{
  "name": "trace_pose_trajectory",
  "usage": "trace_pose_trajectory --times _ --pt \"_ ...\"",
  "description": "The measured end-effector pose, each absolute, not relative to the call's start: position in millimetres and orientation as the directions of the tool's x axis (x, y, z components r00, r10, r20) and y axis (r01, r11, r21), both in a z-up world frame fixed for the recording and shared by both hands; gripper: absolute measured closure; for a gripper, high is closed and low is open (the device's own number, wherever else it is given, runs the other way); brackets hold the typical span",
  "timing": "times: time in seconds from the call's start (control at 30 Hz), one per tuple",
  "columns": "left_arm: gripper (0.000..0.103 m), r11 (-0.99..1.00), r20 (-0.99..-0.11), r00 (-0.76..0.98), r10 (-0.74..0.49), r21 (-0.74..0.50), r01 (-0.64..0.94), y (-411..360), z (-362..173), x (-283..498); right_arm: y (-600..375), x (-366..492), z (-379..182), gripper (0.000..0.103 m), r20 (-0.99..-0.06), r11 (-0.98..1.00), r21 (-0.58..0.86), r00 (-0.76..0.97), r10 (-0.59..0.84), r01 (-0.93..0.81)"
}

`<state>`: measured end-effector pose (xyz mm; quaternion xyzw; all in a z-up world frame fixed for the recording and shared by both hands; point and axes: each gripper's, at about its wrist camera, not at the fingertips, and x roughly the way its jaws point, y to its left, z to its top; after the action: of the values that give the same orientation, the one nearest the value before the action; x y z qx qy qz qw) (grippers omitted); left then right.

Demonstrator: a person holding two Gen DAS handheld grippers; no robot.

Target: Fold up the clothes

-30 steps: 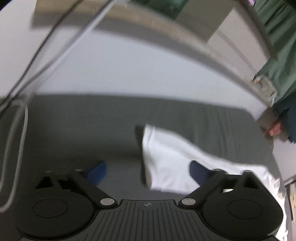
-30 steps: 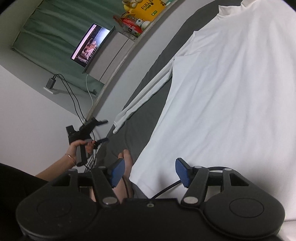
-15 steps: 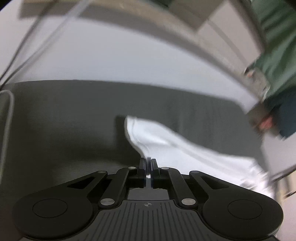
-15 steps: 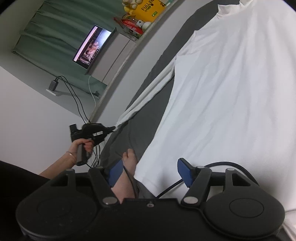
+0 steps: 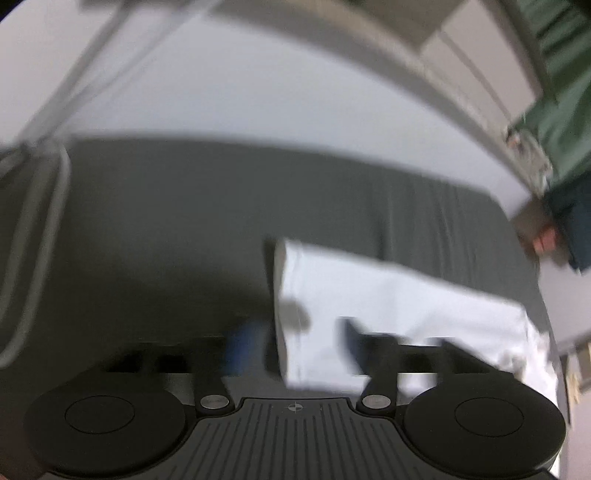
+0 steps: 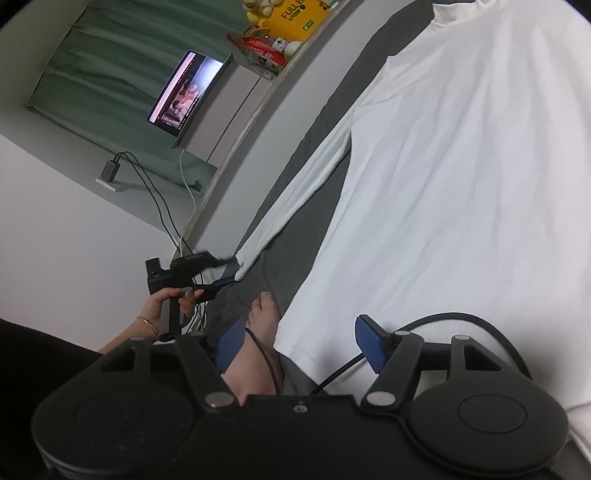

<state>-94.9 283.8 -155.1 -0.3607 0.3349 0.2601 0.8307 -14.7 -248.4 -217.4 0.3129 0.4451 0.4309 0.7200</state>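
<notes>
A white long-sleeved shirt [image 6: 461,184] lies spread flat on a dark grey bed sheet [image 6: 310,192]. Its left sleeve [image 6: 295,195] stretches straight out towards the bed's edge. My left gripper [image 5: 295,343] hovers over the sleeve's cuff [image 5: 295,280]; its jaws are opening, with the cuff edge loose between the blurred blue pads. The right wrist view shows the same left gripper [image 6: 223,269] at the cuff [image 6: 243,264]. My right gripper [image 6: 299,345] stands open over the shirt's hem corner [image 6: 306,354], not pressing it.
A person's bare foot [image 6: 262,314] rests on the sheet by the hem. A black cable [image 6: 443,321] loops over the shirt near my right fingers. Beyond the bed are a lit monitor [image 6: 184,92], a yellow box [image 6: 295,14], wall cables [image 6: 159,199] and green curtains [image 6: 96,62].
The left gripper shut on the sleeve cuff half a second ago and has since sprung open, leaving the cuff on the sheet. The sleeve now lies straighter. The right gripper has hardly moved.
</notes>
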Motion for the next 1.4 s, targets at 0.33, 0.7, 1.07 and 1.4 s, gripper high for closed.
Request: trace_pose_trajectory --times 0.33,0.7,1.07,1.4 --pt "0.055 0.656 -0.744 0.610 0.272 -0.321 -0.684 274.9 -165.2 -53.1 -235.4 -15.8 -219.7 0.037 -0.379 0.431 0.836 0.210 0.901 -0.339" --pt "0.101 0.680 -0.586 0.739 0.331 -0.395 -0.617 236.6 -81.6 -37.0 -242.1 -16.3 -218.1 0.037 -0.359 0.422 0.844 0.237 0.903 -0.331" --pt "0.101 0.891 -0.280 0.912 -0.300 -0.424 0.163 6.4 74.1 12.8 -274.8 -0.8 -188.0 0.036 -0.219 0.381 0.857 0.424 0.879 -0.348" --pt "0.101 0.866 -0.669 0.574 -0.473 -0.231 0.444 -189.4 -78.6 25.6 -343.9 6.3 -213.1 0.019 -0.201 0.361 0.925 0.653 0.730 -0.119"
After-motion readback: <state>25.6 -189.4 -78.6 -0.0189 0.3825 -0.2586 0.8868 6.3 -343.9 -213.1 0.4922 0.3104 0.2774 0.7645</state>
